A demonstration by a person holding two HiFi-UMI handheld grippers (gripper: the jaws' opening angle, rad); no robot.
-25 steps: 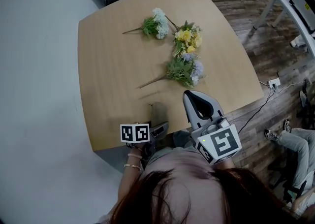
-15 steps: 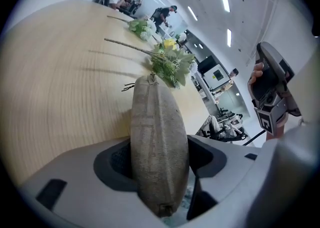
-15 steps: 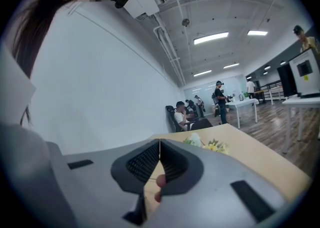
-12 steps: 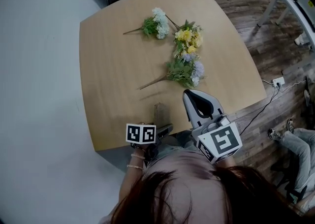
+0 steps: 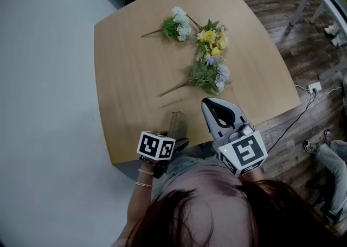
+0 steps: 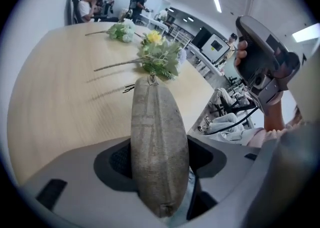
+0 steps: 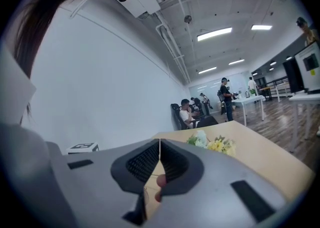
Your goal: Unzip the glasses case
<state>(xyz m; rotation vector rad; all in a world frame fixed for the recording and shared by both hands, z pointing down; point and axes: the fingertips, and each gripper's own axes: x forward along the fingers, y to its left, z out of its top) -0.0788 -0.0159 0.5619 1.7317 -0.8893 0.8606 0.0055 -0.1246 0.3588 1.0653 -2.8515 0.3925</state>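
Observation:
A grey fabric glasses case [image 6: 159,142] stands on end between the pads of my left gripper [image 6: 161,158], which press on its sides; the jaws have just closed a little on it. Its far tip points toward the flowers. In the head view the case [image 5: 177,123] sits over the near table edge, just ahead of the left gripper [image 5: 172,141] and its marker cube. My right gripper [image 5: 207,103] hovers to the right of the case, apart from it. Its jaws [image 7: 159,147] are shut with nothing between them.
Three bunches of artificial flowers [image 5: 209,75] lie across the middle and far part of the wooden table [image 5: 124,88]. People sit on chairs beyond the far edge [image 6: 91,2]. A power strip with a cable [image 5: 314,87] lies on the floor at the right.
The left gripper has lifted slightly and rolled with the case in it; its marker cube has shifted a little to the right. The right gripper has stayed where it was.

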